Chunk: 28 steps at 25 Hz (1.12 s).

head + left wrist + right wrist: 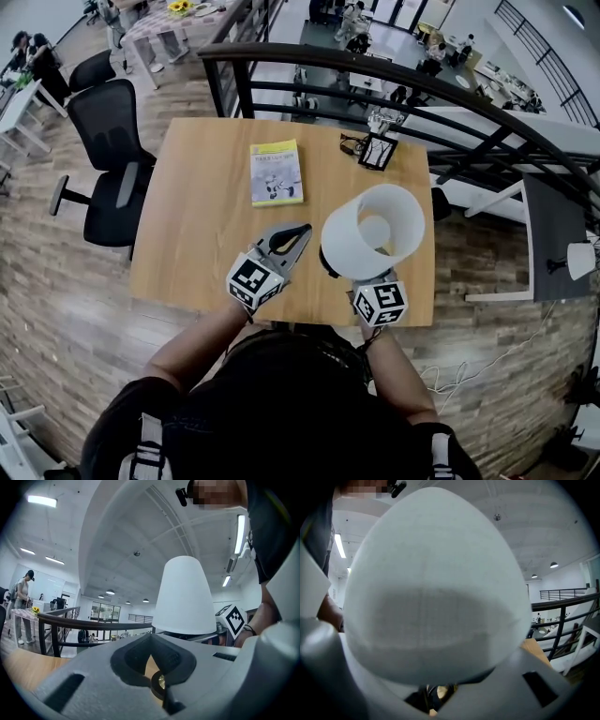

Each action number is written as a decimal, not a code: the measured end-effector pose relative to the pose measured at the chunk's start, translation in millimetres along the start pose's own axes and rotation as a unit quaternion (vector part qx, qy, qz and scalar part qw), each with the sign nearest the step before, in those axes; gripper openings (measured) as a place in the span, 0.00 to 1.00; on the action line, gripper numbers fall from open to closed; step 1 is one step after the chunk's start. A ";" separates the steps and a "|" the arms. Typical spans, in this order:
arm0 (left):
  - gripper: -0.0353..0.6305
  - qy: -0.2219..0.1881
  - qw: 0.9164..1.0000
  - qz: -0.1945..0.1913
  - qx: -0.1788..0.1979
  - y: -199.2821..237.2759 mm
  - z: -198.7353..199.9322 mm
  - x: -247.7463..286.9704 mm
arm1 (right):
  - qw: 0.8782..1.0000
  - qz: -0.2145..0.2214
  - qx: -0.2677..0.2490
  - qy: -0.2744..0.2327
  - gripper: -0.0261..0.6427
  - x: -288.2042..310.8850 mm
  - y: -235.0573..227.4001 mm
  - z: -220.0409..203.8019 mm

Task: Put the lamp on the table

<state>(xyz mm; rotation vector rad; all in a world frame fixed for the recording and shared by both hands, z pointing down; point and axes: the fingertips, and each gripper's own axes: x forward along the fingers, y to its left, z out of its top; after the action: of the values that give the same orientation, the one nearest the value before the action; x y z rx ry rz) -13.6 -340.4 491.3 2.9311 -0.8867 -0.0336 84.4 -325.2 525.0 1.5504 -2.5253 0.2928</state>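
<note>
right gripper point(433, 693) holds lamp point(370, 230); yellow booklet's point(277, 172) title unreadable.

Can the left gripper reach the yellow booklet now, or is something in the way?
Probably yes. The booklet lies flat on the table just beyond the left gripper, with bare wood between them. The lamp is off to the side. The jaws are together, so they would have to open first.
</note>
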 end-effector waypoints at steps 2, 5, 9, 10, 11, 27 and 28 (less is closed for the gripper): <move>0.06 0.005 1.000 0.005 -0.010 2.8 -6.3 4.4 | 1.000 0.003 -0.003 0.005 0.22 4.6 -5.3 -4.0; 0.06 0.013 1.000 0.010 -0.019 10.2 -14.8 11.6 | 1.000 0.005 -0.001 0.010 0.21 16.1 -15.1 -9.5; 0.06 0.025 0.999 0.016 -0.021 21.9 -31.2 22.3 | 1.000 0.004 0.004 0.017 0.22 31.5 -29.4 -19.2; 0.06 0.027 0.999 0.020 -0.017 24.8 -33.9 24.9 | 1.000 0.003 0.005 0.019 0.22 34.5 -33.0 -22.3; 0.06 0.026 0.999 0.024 -0.013 27.7 -35.1 28.2 | 1.000 0.003 0.007 0.021 0.22 37.1 -36.9 -25.4; 0.06 0.074 0.995 0.028 -0.052 54.1 -90.5 79.9 | 0.998 0.017 0.016 0.067 0.22 88.1 -83.1 -83.6; 0.06 0.078 0.995 0.027 -0.054 54.0 -95.1 82.5 | 0.997 0.017 0.018 0.070 0.22 90.4 -86.0 -89.1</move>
<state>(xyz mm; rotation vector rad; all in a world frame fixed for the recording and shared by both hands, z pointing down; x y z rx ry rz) 29.4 -424.3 590.6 2.7630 -0.9093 0.1440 124.0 -418.8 639.9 1.4474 -2.4527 0.4373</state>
